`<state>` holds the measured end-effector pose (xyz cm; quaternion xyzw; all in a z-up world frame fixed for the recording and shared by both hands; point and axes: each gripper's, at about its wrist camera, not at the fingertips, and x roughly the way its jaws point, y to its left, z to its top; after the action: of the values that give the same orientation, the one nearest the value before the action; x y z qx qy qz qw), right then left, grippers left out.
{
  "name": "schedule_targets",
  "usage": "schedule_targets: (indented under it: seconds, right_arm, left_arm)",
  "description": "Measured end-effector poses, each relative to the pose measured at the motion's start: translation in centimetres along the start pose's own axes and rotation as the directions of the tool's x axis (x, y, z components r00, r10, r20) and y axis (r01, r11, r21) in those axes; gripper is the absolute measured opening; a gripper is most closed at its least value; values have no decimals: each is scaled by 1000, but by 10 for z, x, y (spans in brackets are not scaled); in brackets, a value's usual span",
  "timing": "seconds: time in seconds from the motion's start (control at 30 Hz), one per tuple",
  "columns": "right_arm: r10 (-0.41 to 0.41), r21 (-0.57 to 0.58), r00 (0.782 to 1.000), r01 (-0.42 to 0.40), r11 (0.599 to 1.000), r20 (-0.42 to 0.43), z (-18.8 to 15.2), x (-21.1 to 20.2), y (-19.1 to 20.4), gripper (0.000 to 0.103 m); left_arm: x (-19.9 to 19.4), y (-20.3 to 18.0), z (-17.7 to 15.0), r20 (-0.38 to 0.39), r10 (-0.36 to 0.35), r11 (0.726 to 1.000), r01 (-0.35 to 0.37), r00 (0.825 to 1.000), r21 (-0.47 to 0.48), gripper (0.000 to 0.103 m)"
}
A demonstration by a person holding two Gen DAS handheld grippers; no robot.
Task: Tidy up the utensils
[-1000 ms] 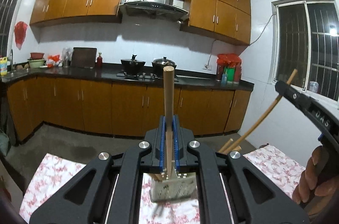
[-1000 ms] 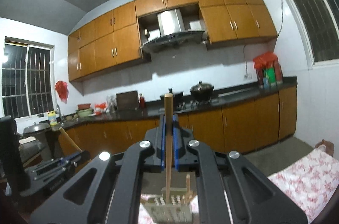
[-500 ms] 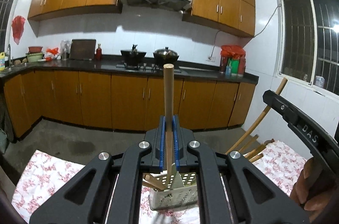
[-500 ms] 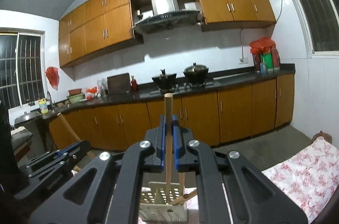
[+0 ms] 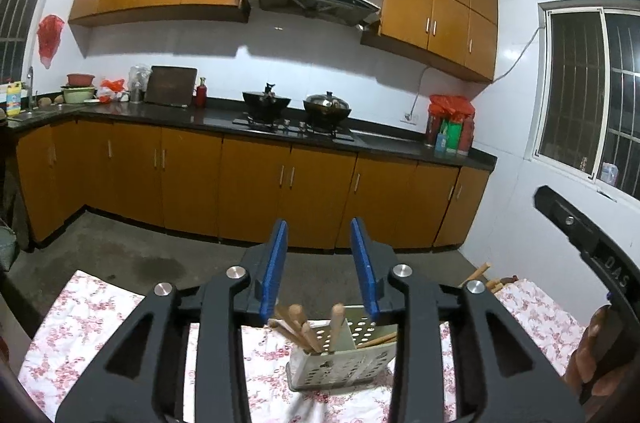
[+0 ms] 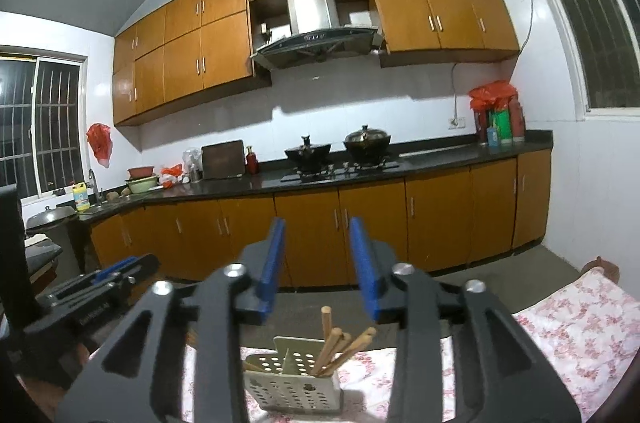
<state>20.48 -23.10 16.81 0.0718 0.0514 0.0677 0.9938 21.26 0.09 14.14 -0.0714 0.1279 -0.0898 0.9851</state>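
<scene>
Utensils, wooden-handled, stand in the perforated holder below your left hand-held gripper and right hand-held gripper; both jaws are opening with nothing between them, so the drop-in looks done; next, lift clear off the floral-clothed bench

Mounted behind the blue fingers of each hand-held gripper, looking forward and slightly down, close above the perforated utensil holder on the floral-clothed tabletop. Facing the same far wall of orange cabinets, stove and range hood, the left view from the left, the right view from the right. Shared too: the utensil holder, with each view catching the other hand-held gripper at its edge.
</scene>
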Motion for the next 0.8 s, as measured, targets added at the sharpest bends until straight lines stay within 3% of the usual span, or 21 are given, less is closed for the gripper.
schedule_targets:
  seconds: [0.1, 0.23, 0.27, 0.33, 0.5, 0.7, 0.8]
  right_arm:
    - [-10, -6, 1000, 10, 1000, 17, 1, -24, -3, 60]
    - [-21, -7, 999, 21, 1000, 34, -9, -63, -5, 98]
    - [-30, -14, 999, 31, 999, 40, -13, -73, -5, 99]
    - [-51, -43, 998, 53, 998, 43, -23, -91, 0, 99]
    - [-92, -112, 996, 92, 989, 6, -50, -121, 16, 99]
    - [-78, -166, 994, 64, 984, -82, -93, -146, 32, 99]
    - [-95, -175, 992, 81, 981, -78, -114, -159, 36, 99]
  left_arm:
    - [-21, 3, 0, 21, 30, 999, -30, 999, 17, 49]
    - [-62, 2, -10, 72, 78, 994, -83, 994, 65, 82]
    - [-71, 1, -12, 87, 90, 992, -96, 992, 76, 94]
    - [-90, -2, -22, 111, 112, 987, -124, 987, 104, 101]
    - [-116, -5, -48, 83, 160, 972, -171, 984, 159, 101]
    - [-144, -1, -96, 72, 200, 967, -209, 977, 148, 101]
    - [-154, 0, -114, 61, 199, 968, -206, 978, 142, 101]
